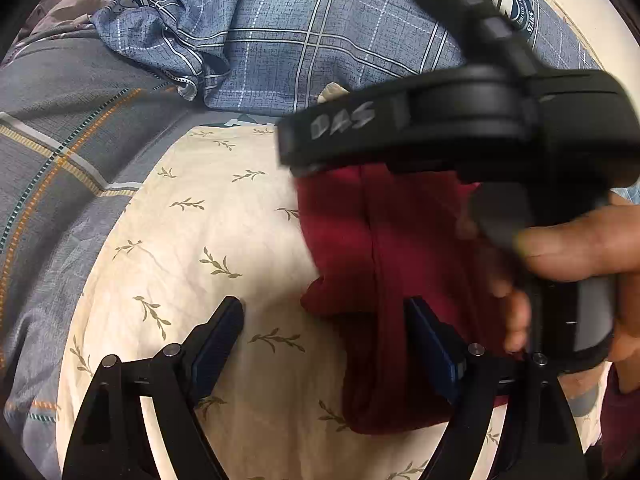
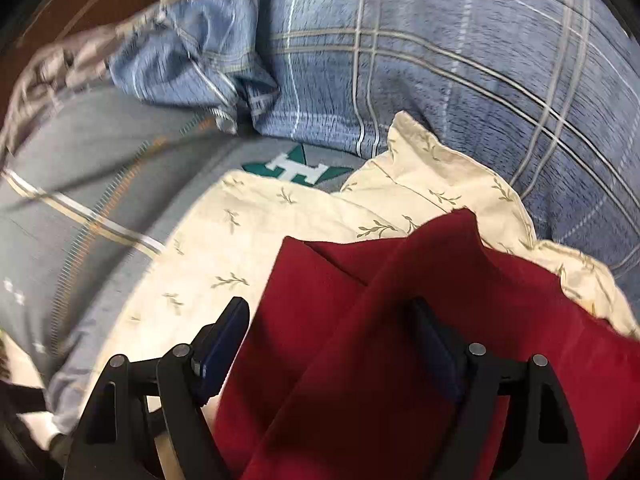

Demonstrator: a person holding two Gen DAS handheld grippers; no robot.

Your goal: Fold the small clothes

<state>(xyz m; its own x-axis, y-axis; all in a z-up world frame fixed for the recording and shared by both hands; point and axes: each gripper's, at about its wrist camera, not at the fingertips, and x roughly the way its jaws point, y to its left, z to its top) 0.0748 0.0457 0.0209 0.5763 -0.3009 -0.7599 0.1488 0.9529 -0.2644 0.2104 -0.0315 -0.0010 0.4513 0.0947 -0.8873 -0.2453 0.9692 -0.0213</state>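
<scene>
A dark red garment [image 1: 372, 248] lies bunched on a cream leaf-print cloth [image 1: 192, 232]. My left gripper [image 1: 326, 320] is open just above the cloth, its right finger against the garment's folded edge. The right gripper's black body [image 1: 460, 120], held by a hand [image 1: 580, 240], crosses above the garment in the left wrist view. In the right wrist view the right gripper [image 2: 332, 324] is open, and the red garment [image 2: 380, 320] lies between and under its fingers in raised folds. The cream cloth [image 2: 248, 216] lies beyond it.
A blue plaid bedcover [image 1: 320, 32] rises behind the cream cloth; it also shows in the right wrist view [image 2: 460, 80]. A grey striped blanket [image 1: 60, 140] lies to the left, with a green-and-white emblem [image 2: 292, 168] near the cloth's far edge.
</scene>
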